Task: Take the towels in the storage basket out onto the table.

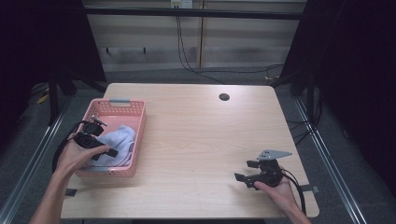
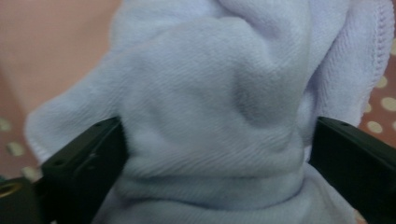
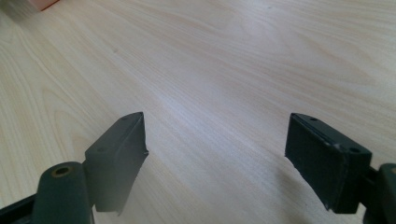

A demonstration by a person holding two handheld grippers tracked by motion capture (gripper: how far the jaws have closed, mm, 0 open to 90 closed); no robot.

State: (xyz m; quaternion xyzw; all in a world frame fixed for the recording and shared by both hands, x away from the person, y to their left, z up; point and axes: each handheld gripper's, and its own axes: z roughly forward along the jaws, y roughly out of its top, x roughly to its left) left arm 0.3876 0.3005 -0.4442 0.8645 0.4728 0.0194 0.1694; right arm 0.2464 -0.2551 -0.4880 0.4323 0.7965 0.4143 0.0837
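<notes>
The person sits at a wood table [image 1: 196, 140] w/ a gripper in each hand. The left gripper [image 1: 100, 140] is over the pink basket [image 1: 135, 122] at the table's left edge, tips down among a pale blue towel [image 1: 122, 142] that lies bunched inside the basket, toward its near half. In the left gripper view the towel [image 2: 210, 107] bulges up between the two black jaws, which stand wide apart, one on each side of a thick fold; the cloth fills the gap and brushes both inner faces, but whether the pads press on it I can't tell, and the jaws look spread rather than pinching. Bits of the basket's [image 2: 380, 100] dotted pink wall show behind the cloth. The right gripper [image 1: 247, 171] is well apart from all that, low over the near right part of the table, held in the right hand [image 1: 275, 189], grey plate on top, cable trailing back past the wrist. In the right gripper view its jaws are spread wide w/ bare table [image 3: 224, 70] between them.
</notes>
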